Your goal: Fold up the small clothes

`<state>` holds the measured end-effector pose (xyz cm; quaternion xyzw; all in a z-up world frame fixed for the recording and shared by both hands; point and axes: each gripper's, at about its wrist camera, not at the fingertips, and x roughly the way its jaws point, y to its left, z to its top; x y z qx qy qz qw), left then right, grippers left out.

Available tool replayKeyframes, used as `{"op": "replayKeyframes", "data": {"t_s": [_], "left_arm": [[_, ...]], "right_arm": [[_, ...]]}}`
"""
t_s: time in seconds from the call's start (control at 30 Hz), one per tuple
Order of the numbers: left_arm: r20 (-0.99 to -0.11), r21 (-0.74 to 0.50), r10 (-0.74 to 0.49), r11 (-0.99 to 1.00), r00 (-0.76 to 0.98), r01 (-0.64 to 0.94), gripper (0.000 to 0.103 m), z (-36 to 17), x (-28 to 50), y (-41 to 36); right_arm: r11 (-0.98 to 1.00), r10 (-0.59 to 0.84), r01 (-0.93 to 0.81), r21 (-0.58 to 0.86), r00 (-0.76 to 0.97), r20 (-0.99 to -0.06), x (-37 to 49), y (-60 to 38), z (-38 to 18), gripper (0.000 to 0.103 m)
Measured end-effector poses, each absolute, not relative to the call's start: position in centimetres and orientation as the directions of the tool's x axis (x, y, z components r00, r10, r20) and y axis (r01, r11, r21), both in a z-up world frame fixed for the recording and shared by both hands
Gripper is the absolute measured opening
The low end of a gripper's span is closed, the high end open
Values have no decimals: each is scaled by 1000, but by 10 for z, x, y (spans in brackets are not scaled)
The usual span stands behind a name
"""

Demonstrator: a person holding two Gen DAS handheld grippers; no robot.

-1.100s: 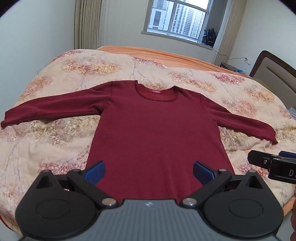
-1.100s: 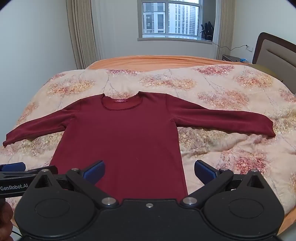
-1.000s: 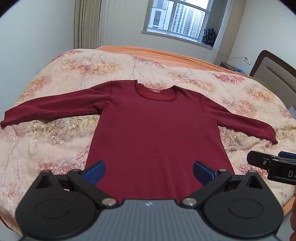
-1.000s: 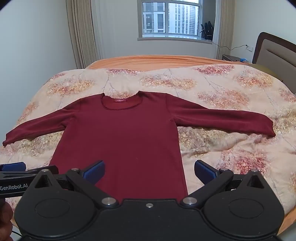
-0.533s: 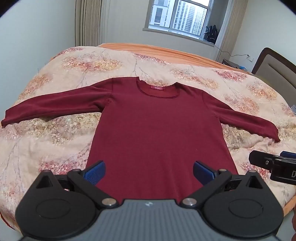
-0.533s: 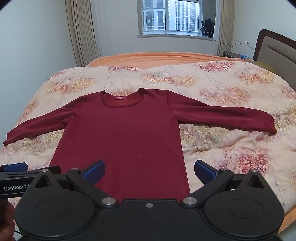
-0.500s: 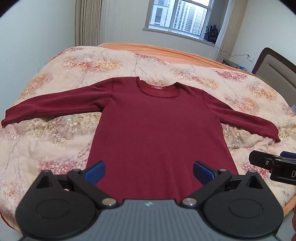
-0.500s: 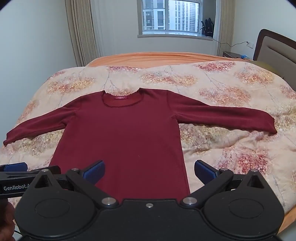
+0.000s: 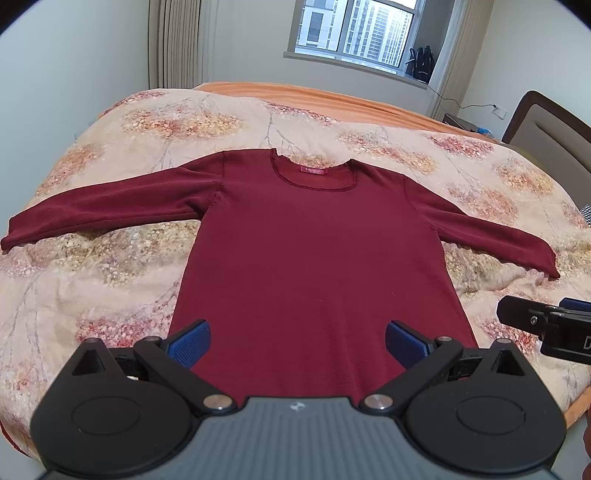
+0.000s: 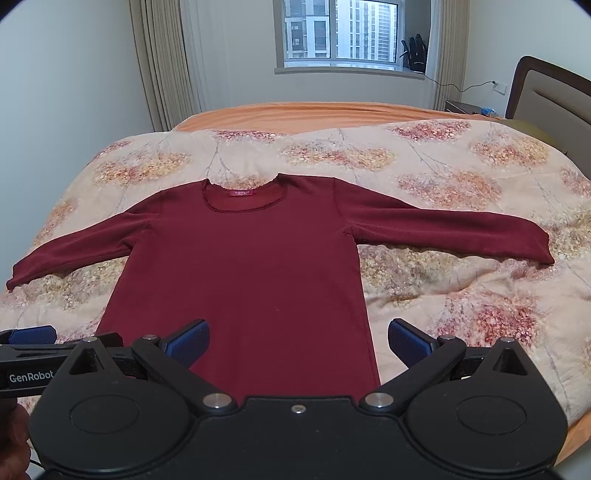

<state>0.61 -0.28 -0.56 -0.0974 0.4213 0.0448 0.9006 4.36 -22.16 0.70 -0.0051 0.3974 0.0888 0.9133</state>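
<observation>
Dark red knit top [image 9: 317,258] lies flat mid-quilt [image 9: 110,258], hem at the near edge, my left gripper [image 9: 297,341] and right gripper [image 10: 297,343] both spread and empty above it; risk: pinching soft quilt with the hem.

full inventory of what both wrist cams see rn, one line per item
shirt: 1, dark red, long sleeves, flat on the quilt, sleeves spread out, neck toward the window
label: 1, pink, inside the shirt's neckline
quilt: 1, beige with orange-red flower print, covers the bed
sheet: 1, orange, shows beyond the quilt's far edge
headboard: 1, brown frame with beige padding, right side
window: 1, far wall, tower blocks outside
curtains: beige, either side of the window
left gripper: 1, black with blue pads, open, above the shirt's hem
right gripper: 1, black with blue pads, open, above the hem's right side
</observation>
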Motion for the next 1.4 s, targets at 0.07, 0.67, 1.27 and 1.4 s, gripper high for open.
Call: {"op": "replayKeyframes", "data": {"t_s": [0.07,0.67,1.27,1.4], "left_arm": [[-767,-138,-2,977,642,-162,103,-6,6,-3],[-768,-139,-5,978,641,-159,103,-5,7,-4],[-760,-147,-11,977,649,-155,103,-6,4,-4],[-761,-148,-13,977,649,-154,103,-7,4,-3]], "right_arm": [[984,156,-165,60,668,-728,44,-222,7,103],[984,157,-168,58,667,-729,43,-221,7,103],[982,158,-180,47,673,-723,40,-219,6,103],[982,159,-182,47,673,-722,39,-218,6,103]]}}
